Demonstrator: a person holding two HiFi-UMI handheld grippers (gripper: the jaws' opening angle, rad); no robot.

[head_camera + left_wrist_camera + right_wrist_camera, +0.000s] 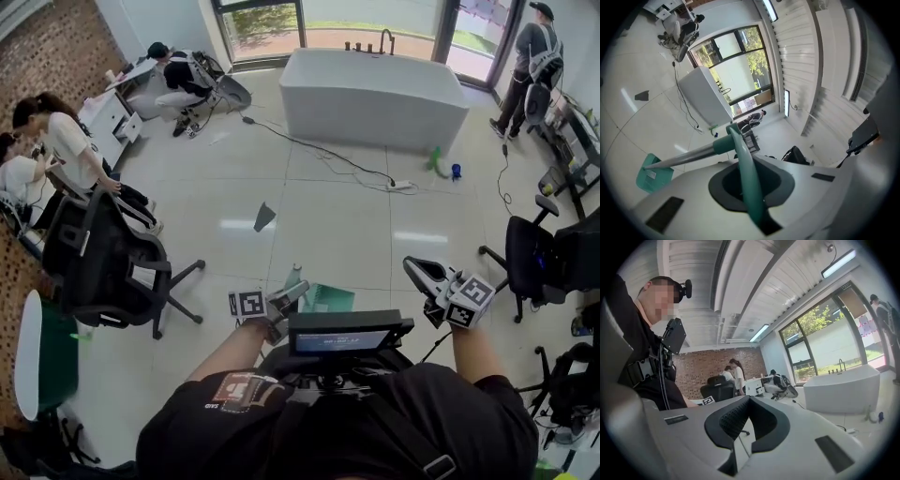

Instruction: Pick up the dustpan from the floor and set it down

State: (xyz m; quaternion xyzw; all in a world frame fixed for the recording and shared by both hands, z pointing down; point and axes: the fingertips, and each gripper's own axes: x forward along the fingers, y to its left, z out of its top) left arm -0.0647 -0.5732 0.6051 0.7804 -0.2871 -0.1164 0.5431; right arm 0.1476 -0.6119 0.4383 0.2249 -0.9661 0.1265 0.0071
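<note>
The dustpan has a green pan [325, 298] [653, 172], a metal pole [684, 158] and a teal loop handle [746, 180]. My left gripper [296, 291] [749, 185] is shut on that teal handle, and the pan hangs low just right of it in the head view, close in front of the person. My right gripper [419, 272] [740, 427] is held level to the right, apart from the dustpan. Its jaws meet with nothing between them.
A white bathtub [375, 94] stands at the back. A cable with a power strip [401, 186] and a dark scrap [264, 217] lie on the floor. Black office chairs stand left [94, 262] and right [539, 258]. People sit at the left desks; one person [530, 66] stands far right.
</note>
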